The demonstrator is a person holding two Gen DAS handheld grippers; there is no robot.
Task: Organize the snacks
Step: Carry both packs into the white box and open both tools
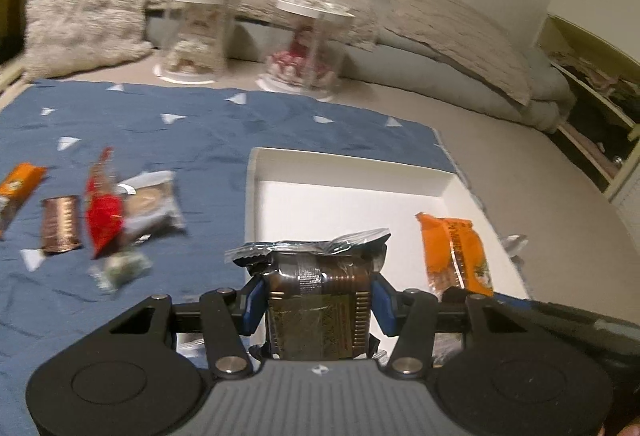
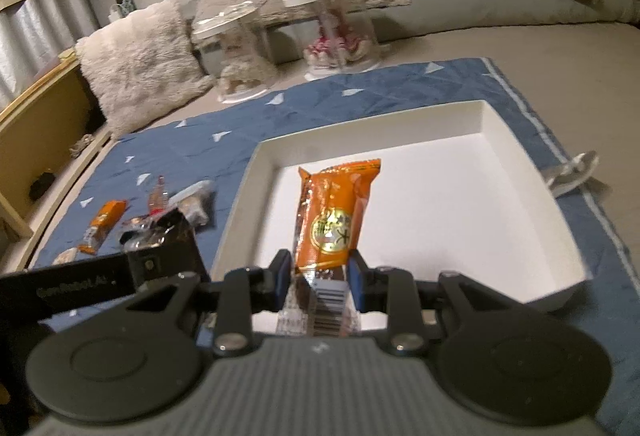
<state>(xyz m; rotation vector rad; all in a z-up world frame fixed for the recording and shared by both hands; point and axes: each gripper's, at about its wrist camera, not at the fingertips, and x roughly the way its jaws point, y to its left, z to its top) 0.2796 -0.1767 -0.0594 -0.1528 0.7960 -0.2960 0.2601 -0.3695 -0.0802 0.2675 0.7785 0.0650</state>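
The left gripper (image 1: 318, 294) clamps a brown snack packet (image 1: 316, 300) over the white tray's (image 1: 348, 166) near edge. The right gripper (image 2: 319, 278) pinches an orange snack bar (image 2: 334, 216) (barcode end nearest) above the tray, on a blue quilted mat (image 1: 160, 132).

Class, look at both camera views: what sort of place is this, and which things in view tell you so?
Probably a bedroom or living room at home: a fluffy cushion and grey pillows lie behind a blue quilted mat spread with snacks.
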